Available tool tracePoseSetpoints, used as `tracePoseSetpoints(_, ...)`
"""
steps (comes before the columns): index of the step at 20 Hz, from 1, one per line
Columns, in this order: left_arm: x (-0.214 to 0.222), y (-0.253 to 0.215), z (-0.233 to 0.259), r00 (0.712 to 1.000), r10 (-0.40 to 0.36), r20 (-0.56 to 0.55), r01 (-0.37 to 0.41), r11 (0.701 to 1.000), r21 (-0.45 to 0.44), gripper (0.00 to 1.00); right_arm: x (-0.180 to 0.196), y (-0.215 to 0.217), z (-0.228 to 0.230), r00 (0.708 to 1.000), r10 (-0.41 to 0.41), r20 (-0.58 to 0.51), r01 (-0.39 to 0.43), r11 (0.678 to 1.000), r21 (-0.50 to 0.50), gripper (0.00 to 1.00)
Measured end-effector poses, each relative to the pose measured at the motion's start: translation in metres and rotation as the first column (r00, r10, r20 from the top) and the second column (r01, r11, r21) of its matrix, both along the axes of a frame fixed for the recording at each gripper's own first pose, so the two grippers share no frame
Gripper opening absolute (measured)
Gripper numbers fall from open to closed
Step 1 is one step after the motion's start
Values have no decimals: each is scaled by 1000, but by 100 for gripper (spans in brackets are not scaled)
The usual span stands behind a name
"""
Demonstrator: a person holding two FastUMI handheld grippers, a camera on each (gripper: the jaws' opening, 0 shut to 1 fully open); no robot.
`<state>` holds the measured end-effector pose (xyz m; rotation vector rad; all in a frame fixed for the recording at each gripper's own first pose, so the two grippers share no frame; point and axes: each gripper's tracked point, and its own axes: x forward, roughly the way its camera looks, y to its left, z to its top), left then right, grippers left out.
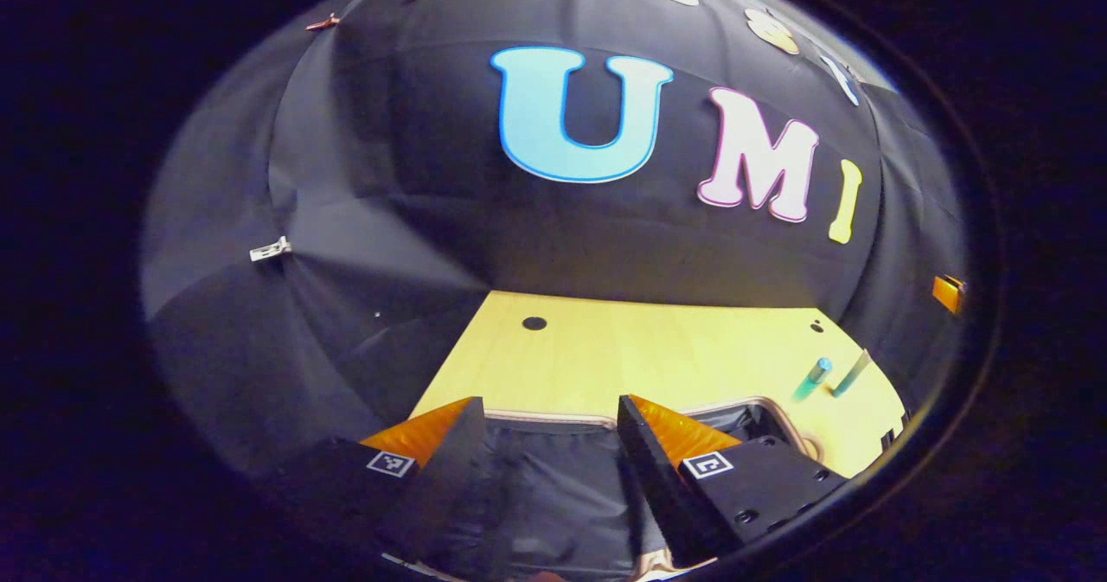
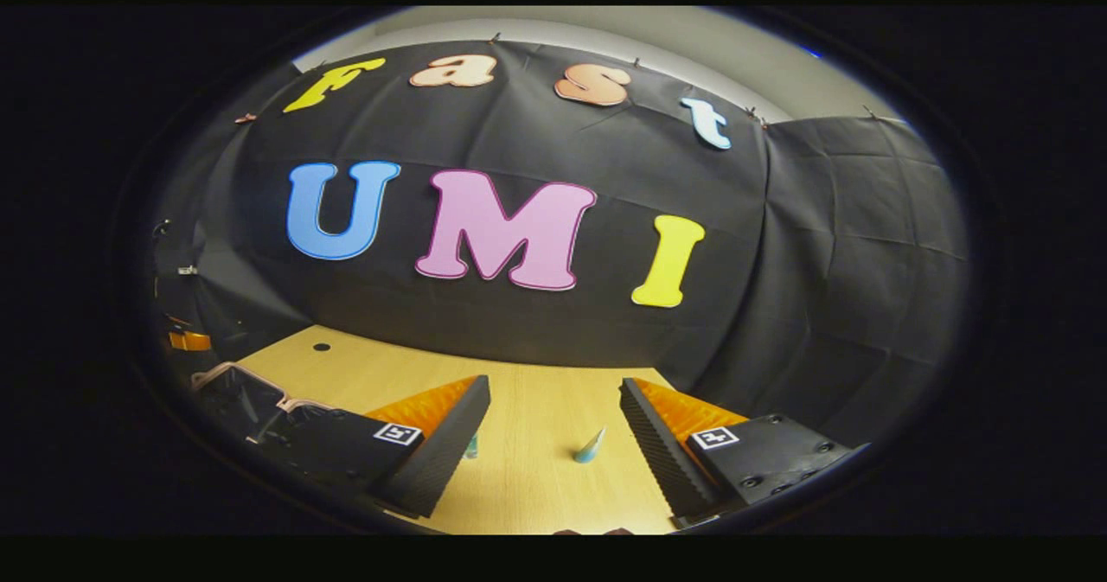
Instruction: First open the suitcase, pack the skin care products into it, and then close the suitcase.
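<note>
The left gripper [image 1: 549, 444] is hanging open over the opened suitcase [image 1: 553, 495], holding nothing. The right gripper [image 2: 553, 431] is gaping empty above the table [image 2: 536, 478], facing two tubes [image 2: 590, 448] just ahead. Packing seems to be starting; next it likely needs to close on one tube.

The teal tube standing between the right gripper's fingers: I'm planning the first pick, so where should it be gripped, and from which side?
Judging by its pose, grip the teal tube across its middle, coming in level from the front. It stands upright on the table, tapering upward, and the right gripper is open and roughly lined up.
</note>
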<state>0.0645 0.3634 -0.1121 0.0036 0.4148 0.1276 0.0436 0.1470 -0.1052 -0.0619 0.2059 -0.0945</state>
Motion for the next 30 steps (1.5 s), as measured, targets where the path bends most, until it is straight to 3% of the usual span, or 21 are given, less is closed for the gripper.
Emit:
tracePoseSetpoints(4, 7, -84, 2, 992, -126, 22, 127, 990, -56, 96, -6, -4, -11, 1000, 6, -13, -6, 1000, 13, 96)
tracePoseSetpoints(8, 8, -154, -1, 968, -248, 23, 249, 968, -36, 96, -12, -13, -23, 999, 17, -34, -16, 1000, 23, 96)
tracePoseSetpoints(16, 30, -291, -49, 918, -396, -19, 393, 915, -93, 96, -1, -39, -50, 995, 70, -67, -70, 998, 4, 96)
tracePoseSetpoints(23, 71, -360, -120, 913, -393, -108, 384, 919, -91, 97, 24, -65, -80, 983, 147, -113, -146, 989, 20, 96)
tracePoseSetpoints(27, 98, -368, -160, 926, -339, -166, 328, 941, -85, 97, 40, -85, -100, 975, 167, -146, -159, 985, 64, 94)
tracePoseSetpoints(30, 116, -366, -188, 931, -308, -196, 304, 951, -50, 97, 50, -100, -110, 970, 183, -162, -176, 983, 61, 97)
